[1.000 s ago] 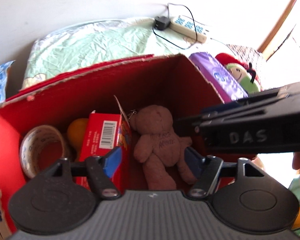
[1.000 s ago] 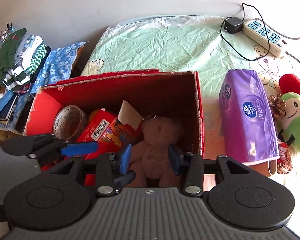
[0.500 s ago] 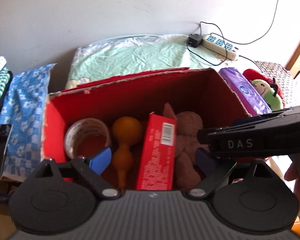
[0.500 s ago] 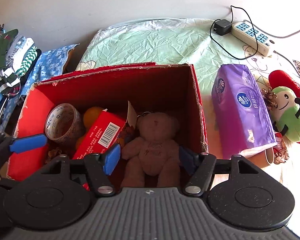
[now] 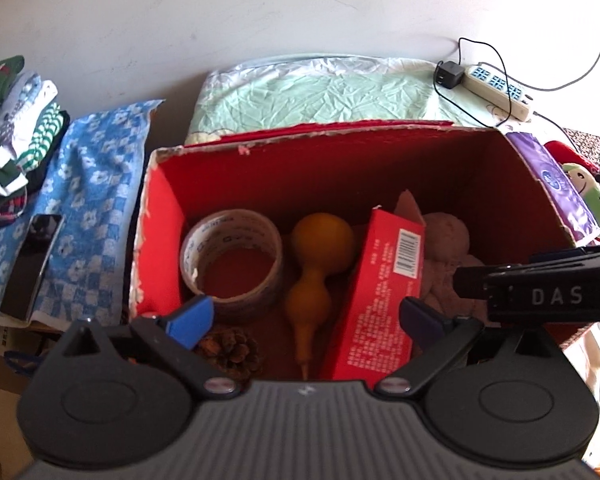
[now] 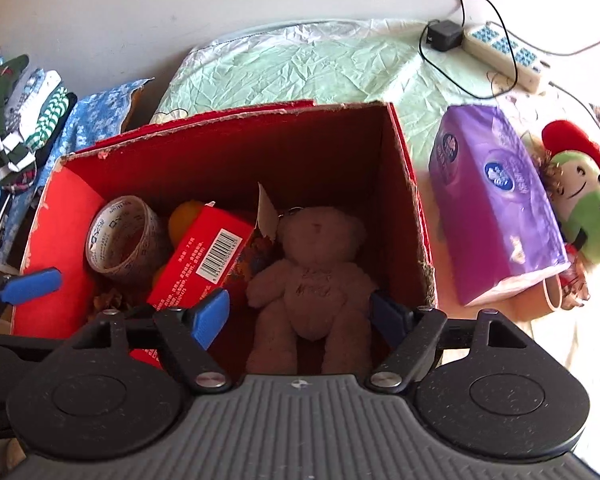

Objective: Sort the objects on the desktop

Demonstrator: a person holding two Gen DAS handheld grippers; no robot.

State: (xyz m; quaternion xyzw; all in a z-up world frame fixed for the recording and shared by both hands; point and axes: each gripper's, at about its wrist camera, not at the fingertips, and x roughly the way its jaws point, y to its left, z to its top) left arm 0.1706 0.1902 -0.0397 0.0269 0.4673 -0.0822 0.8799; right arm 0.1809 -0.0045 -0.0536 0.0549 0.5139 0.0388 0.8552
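Observation:
A red cardboard box holds a tape roll, an orange gourd, a pine cone, a red carton and a brown teddy bear. My left gripper is open and empty above the box's near side. My right gripper is open and empty above the bear; its body shows in the left wrist view.
A purple tissue pack and a green and red plush toy lie right of the box. A power strip lies on the green cloth behind. Folded clothes, a blue towel and a phone lie left.
Both grippers have pulled back and up from the box and opened wider. The right gripper has let go of the teddy bear, which now lies in the box.

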